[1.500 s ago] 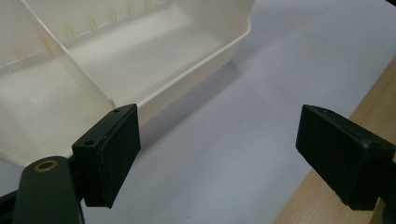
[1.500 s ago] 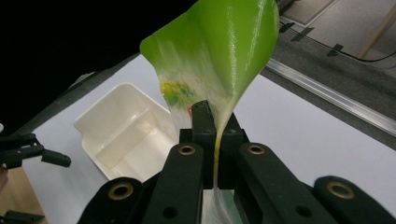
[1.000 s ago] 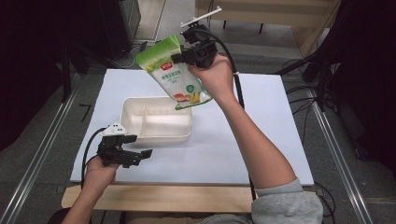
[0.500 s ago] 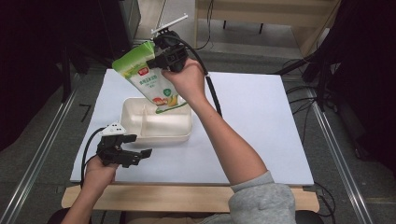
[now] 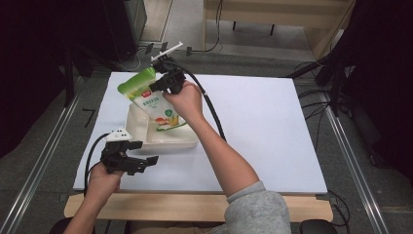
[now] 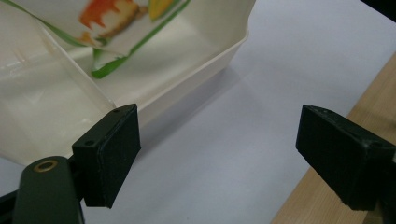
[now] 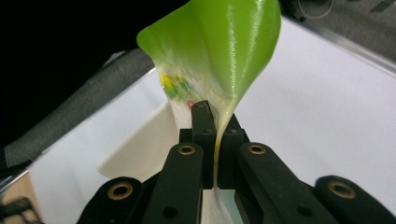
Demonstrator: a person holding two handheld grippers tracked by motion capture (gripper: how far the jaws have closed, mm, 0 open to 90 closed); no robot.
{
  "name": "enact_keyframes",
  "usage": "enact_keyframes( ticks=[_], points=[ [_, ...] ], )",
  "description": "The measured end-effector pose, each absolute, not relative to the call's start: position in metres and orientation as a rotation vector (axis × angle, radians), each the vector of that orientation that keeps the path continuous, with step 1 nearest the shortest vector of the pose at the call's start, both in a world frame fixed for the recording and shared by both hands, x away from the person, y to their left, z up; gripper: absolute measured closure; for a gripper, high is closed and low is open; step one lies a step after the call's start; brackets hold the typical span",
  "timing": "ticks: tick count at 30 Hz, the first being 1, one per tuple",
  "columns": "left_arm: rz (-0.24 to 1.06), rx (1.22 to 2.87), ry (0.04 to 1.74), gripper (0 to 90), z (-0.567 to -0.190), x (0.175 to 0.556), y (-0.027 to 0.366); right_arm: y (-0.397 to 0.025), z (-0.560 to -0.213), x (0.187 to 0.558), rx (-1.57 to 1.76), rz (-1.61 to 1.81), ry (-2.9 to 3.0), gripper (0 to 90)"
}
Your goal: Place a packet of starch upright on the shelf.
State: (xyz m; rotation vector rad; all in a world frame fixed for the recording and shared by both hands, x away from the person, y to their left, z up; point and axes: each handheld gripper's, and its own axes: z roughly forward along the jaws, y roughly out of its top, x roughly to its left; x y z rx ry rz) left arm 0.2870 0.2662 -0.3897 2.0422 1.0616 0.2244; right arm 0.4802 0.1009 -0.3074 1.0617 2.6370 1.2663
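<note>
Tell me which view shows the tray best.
High view: the whole tray shows under the bag. Left gripper view shows one corner and its inside; right gripper view shows just a rim edge beyond its jaws.

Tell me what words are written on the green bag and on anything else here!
Green and white bag, held by the right gripper above the cream tray: it has a small red logo and a line of green characters, but both are too small and blurred to read.
Left gripper and the white table: no words on them.
</note>
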Motion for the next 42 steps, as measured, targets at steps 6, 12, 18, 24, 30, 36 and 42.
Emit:
enact_keyframes(
  ticks=[6,12,18,24,30,36,42],
  points=[
    [0.221,2.056,1.051,14.7,-0.391,0.287,0.264,0.076,-0.327,0.484,1.099,1.333,2.612,90.0],
    [0.221,2.059,1.053,14.7,-0.390,0.287,0.263,0.050,-0.333,0.490,1.145,1.262,2.601,89.5],
    [0.221,2.065,1.047,14.7,-0.391,0.287,0.260,0.025,-0.347,0.491,1.210,1.331,2.566,88.6],
    [0.224,2.061,1.046,14.7,-0.391,0.287,0.262,0.018,-0.354,0.490,1.215,1.288,2.578,82.2],
    [0.228,2.069,1.048,14.7,-0.391,0.287,0.261,0.013,-0.353,0.486,1.180,1.312,2.557,65.0],
    [0.229,2.072,1.053,14.7,-0.391,0.287,0.261,-0.001,-0.347,0.478,1.090,1.344,2.530,52.7],
    [0.223,2.071,1.053,14.7,-0.391,0.287,0.260,-0.018,-0.343,0.466,1.104,1.343,2.547,51.0]
  ],
)
